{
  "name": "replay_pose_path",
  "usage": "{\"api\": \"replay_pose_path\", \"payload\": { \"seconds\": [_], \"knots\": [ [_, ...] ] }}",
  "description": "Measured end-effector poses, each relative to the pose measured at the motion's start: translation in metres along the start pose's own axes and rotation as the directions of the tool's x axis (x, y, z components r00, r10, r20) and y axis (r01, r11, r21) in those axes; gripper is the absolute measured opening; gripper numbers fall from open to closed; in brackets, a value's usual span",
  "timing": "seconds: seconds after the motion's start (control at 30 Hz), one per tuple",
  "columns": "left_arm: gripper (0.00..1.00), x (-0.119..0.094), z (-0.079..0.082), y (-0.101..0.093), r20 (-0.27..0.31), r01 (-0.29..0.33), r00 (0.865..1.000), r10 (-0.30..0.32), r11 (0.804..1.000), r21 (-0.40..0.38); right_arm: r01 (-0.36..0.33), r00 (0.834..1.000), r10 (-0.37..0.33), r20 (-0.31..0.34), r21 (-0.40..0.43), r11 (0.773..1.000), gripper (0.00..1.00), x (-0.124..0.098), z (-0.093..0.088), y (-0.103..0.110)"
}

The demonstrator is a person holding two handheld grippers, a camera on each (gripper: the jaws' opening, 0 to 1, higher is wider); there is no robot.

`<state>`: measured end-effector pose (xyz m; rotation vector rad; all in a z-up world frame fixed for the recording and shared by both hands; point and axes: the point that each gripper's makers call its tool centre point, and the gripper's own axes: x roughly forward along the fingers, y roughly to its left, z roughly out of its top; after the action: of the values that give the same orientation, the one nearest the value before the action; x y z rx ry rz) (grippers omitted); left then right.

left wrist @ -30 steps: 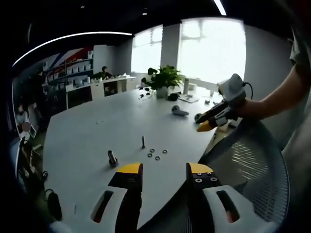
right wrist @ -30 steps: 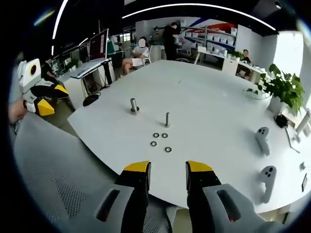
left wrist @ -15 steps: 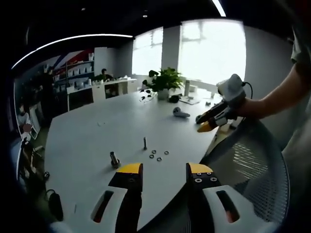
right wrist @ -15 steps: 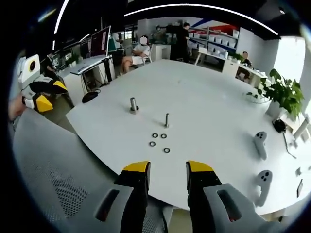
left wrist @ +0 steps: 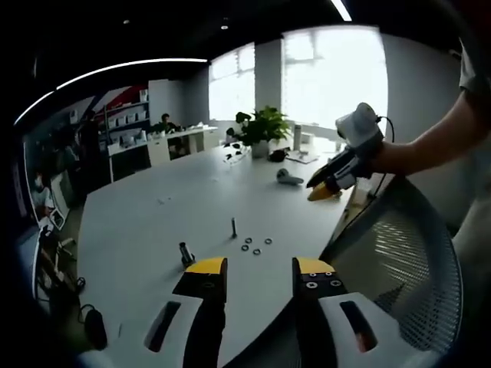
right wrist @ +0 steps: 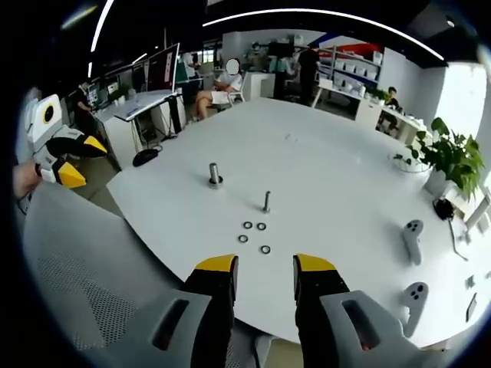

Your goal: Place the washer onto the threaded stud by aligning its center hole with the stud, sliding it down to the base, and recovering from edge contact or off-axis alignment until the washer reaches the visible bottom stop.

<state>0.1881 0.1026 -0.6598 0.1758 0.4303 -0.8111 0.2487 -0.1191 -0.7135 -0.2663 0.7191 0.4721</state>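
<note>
A thin threaded stud (right wrist: 266, 202) stands upright on the white table (right wrist: 337, 169), with several small dark washers (right wrist: 265, 249) lying flat just in front of it. In the left gripper view the same stud (left wrist: 234, 227) and washers (left wrist: 257, 251) sit beyond my left gripper (left wrist: 259, 268), which is open and holds nothing. My right gripper (right wrist: 265, 264) is also open and empty, held back from the table's edge, well short of the washers. Each gripper appears in the other's view: the right gripper (left wrist: 326, 188) and the left gripper (right wrist: 83, 161).
A thicker short bolt (right wrist: 215, 175) stands left of the stud. A grey mesh chair back (right wrist: 92, 261) lies between me and the table. Two game controllers (right wrist: 413, 234) and a potted plant (right wrist: 453, 149) sit at the right; people and desks are behind.
Both cameras have shifted a little, so the table sits slightly lower in the right gripper view. The stud, washers and bolt have not moved; both grippers remain open.
</note>
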Motion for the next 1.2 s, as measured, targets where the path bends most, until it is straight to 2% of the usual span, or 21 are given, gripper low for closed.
{"api": "replay_pose_path", "payload": {
  "seconds": [0.1, 0.47, 0.6, 0.7, 0.97, 1.2],
  "knots": [
    [0.32, 0.000, 0.000, 0.001, 0.003, 0.001, 1.000, -0.001, 1.000, -0.016, 0.000, 1.000, -0.001, 0.026, 0.014, 1.000, 0.31, -0.001, 0.007, -0.002],
    [0.32, 0.000, 0.000, 0.002, 0.001, -0.003, 1.000, 0.003, 1.000, -0.022, -0.015, 0.999, 0.013, 0.047, 0.050, 0.999, 0.31, 0.007, 0.022, -0.003],
    [0.33, 0.000, 0.000, 0.000, 0.004, 0.003, 1.000, -0.003, 1.000, -0.015, -0.030, 0.999, 0.028, 0.026, 0.065, 0.997, 0.31, 0.015, 0.022, 0.000],
    [0.33, -0.002, 0.005, -0.001, 0.032, 0.005, 0.999, -0.004, 1.000, -0.011, -0.037, 0.999, 0.037, 0.010, 0.046, 0.998, 0.31, 0.020, 0.021, 0.005],
    [0.33, -0.002, 0.004, -0.001, 0.029, 0.010, 1.000, -0.010, 1.000, -0.013, -0.058, 0.998, 0.059, -0.030, 0.031, 0.998, 0.31, 0.037, 0.024, 0.014],
    [0.32, -0.001, 0.002, -0.005, 0.014, 0.019, 1.000, -0.019, 1.000, 0.015, -0.069, 0.996, 0.069, -0.051, 0.012, 0.998, 0.31, 0.051, 0.030, 0.012]
  ]
}}
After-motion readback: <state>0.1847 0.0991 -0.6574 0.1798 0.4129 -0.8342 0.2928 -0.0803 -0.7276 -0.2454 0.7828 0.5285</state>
